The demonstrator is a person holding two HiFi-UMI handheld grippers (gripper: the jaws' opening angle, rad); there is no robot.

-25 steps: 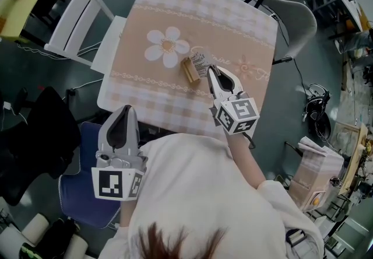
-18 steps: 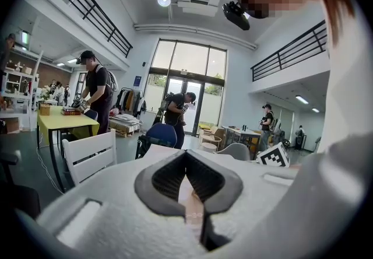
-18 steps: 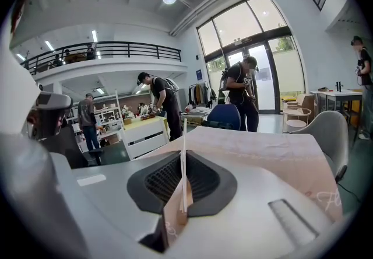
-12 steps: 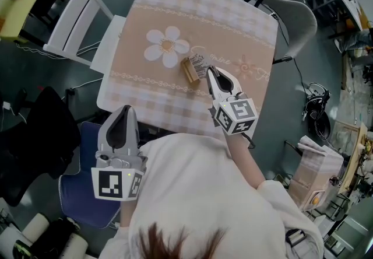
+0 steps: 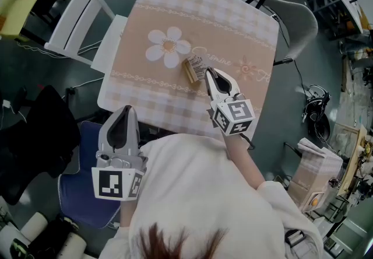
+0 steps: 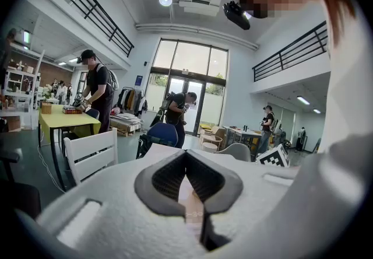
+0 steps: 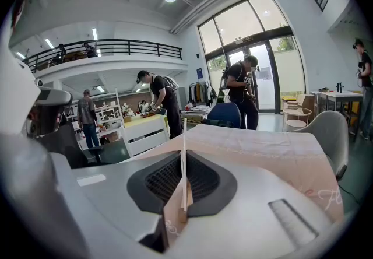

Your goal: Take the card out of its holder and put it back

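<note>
Card (image 5: 199, 65) near holder (image 5: 189, 71); floral tablecloth (image 5: 175, 7), white chair (image 5: 78, 16).

White printed card (image 5: 199, 64) stands edge-on, pinched at the right claw (image 5: 208, 72) tips; tan wooden holder (image 5: 189, 70) sits just left.

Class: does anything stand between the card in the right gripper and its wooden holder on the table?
Nothing visible does. The right gripper pinches the thin white card right beside the small wooden block holder on the beige flowered tablecloth; nothing else lies by them.
</note>
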